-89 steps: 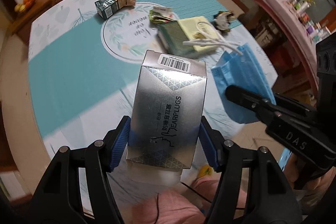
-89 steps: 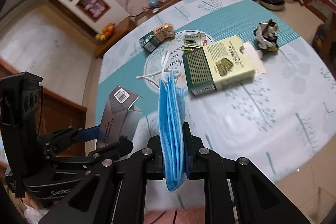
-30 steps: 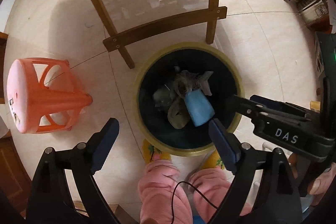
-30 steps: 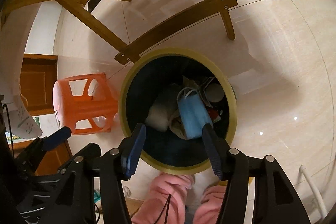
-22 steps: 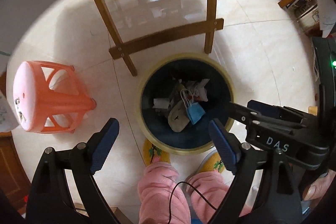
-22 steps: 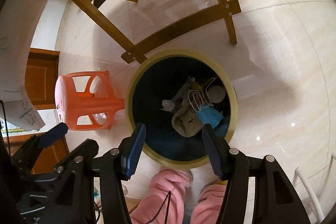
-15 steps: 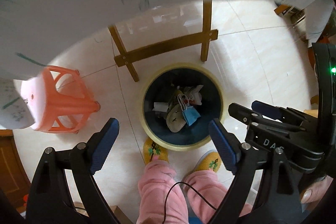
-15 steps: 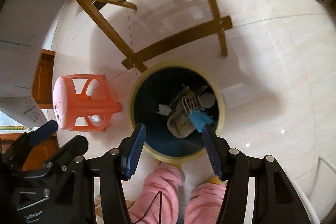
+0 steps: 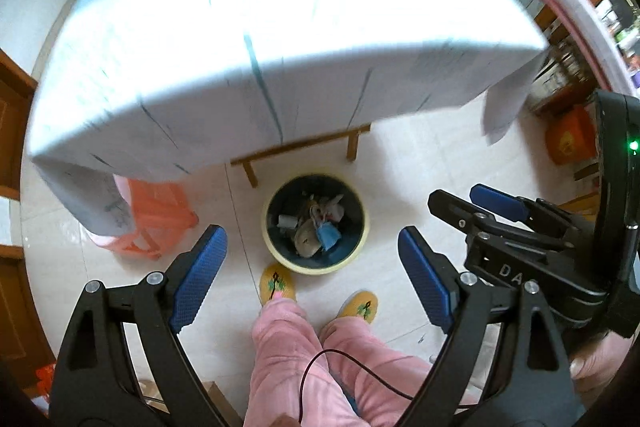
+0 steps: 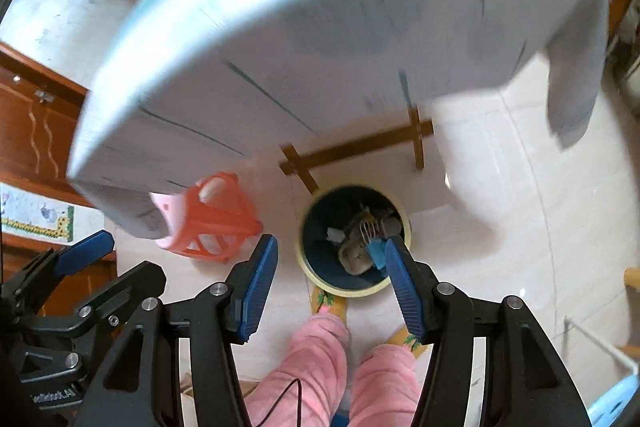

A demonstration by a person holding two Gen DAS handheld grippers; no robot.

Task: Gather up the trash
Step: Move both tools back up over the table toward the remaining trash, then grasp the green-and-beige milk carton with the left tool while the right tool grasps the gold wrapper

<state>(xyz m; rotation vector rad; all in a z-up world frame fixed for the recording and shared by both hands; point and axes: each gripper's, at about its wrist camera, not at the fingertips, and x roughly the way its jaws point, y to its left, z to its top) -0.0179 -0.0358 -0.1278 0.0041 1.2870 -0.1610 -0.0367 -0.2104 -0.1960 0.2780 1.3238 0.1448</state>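
Blue mask [image 9: 328, 235] lies binned, below spread fingers [image 9: 198, 269].

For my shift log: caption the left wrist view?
Open left tool above floor bin holding blue mask, beside table.

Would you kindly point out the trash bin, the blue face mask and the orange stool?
trash bin [image 9: 352, 259]: left wrist view, on its yellow rim.
blue face mask [image 9: 328, 235]: left wrist view, on its pleated middle.
orange stool [image 10: 218, 223]: right wrist view, on its side.
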